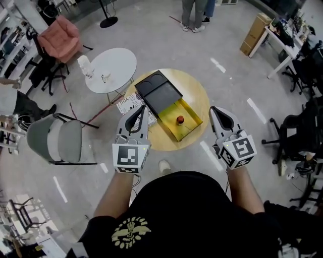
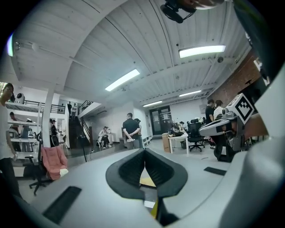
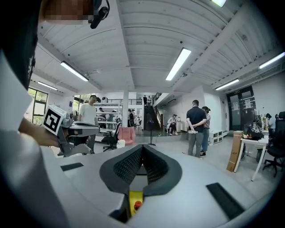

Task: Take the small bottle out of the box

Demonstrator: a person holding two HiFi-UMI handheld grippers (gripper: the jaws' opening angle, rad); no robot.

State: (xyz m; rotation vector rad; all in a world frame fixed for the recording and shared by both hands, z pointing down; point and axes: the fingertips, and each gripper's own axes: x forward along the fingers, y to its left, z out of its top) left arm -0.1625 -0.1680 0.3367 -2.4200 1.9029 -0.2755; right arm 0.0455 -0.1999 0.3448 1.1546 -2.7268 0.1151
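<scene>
A yellow box (image 1: 180,120) with its black lid (image 1: 158,91) slid back lies on a round wooden table (image 1: 198,95). Inside it sits the small bottle (image 1: 179,120), showing a red cap. My left gripper (image 1: 142,111) hovers shut and empty over the table's near left edge. My right gripper (image 1: 214,111) hovers shut and empty at the near right edge. The two flank the box without touching it. In the right gripper view the shut jaws (image 3: 142,149) point level into the room, with the bottle's red cap (image 3: 137,204) below them. The left gripper view shows shut jaws (image 2: 144,152) over a sliver of yellow box (image 2: 148,180).
A printed sheet (image 1: 127,103) lies under the box's left side. A white round table (image 1: 112,69) stands to the far left, with a grey chair (image 1: 55,139) and a pink chair (image 1: 59,34) beyond. People (image 1: 194,13) stand far off; a cardboard box (image 1: 255,33) is at the right.
</scene>
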